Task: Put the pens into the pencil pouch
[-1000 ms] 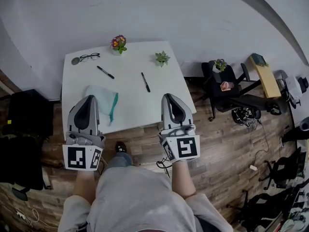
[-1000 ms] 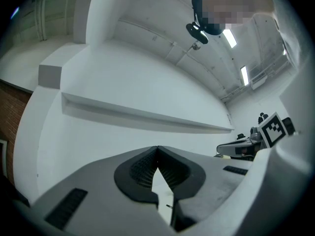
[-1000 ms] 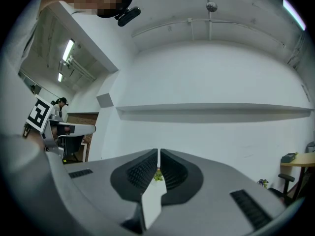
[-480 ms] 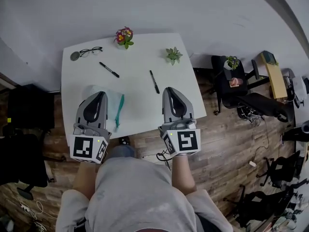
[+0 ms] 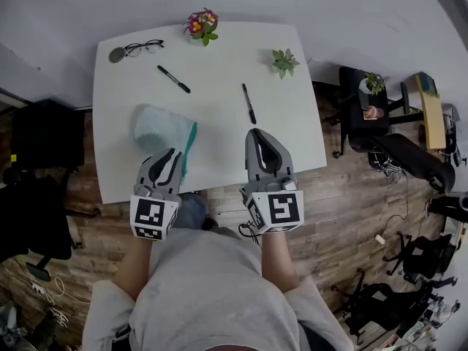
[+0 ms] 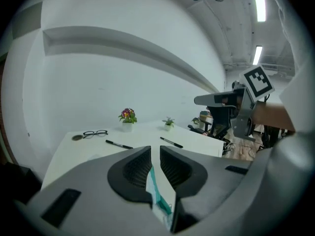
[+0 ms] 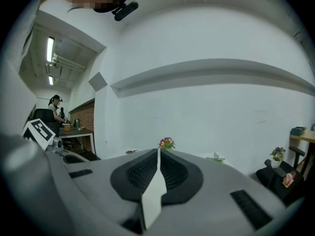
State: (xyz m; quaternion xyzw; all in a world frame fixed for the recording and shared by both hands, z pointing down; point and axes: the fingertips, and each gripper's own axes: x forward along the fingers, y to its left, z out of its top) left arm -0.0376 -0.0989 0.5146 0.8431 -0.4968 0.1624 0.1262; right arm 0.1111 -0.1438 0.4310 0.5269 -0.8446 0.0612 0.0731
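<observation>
A mint pencil pouch (image 5: pixel 159 128) with a teal zipper lies on the white table (image 5: pixel 219 152), near its front left. Two black pens rest further back: one (image 5: pixel 173 79) left of centre, the other (image 5: pixel 249 104) nearer the middle. My left gripper (image 5: pixel 175 156) is shut and empty, its tips just over the pouch's near zipper end; the pouch (image 6: pixel 158 198) shows below the left gripper (image 6: pixel 155 149) in its own view, with both pens (image 6: pixel 119 144) (image 6: pixel 171 142) beyond. My right gripper (image 5: pixel 258 133) hovers shut and empty over the front edge, short of the middle pen.
Glasses (image 5: pixel 142 47) and a small round disc lie at the back left corner. A flowering pot (image 5: pixel 202 24) and a small green plant (image 5: pixel 284 61) stand along the back edge. Chairs and clutter (image 5: pixel 380 115) fill the wooden floor to the right.
Both grippers have dropped toward the table. The left one sank more and now sits at the pouch's near end; the right one moved forward over the front edge.
</observation>
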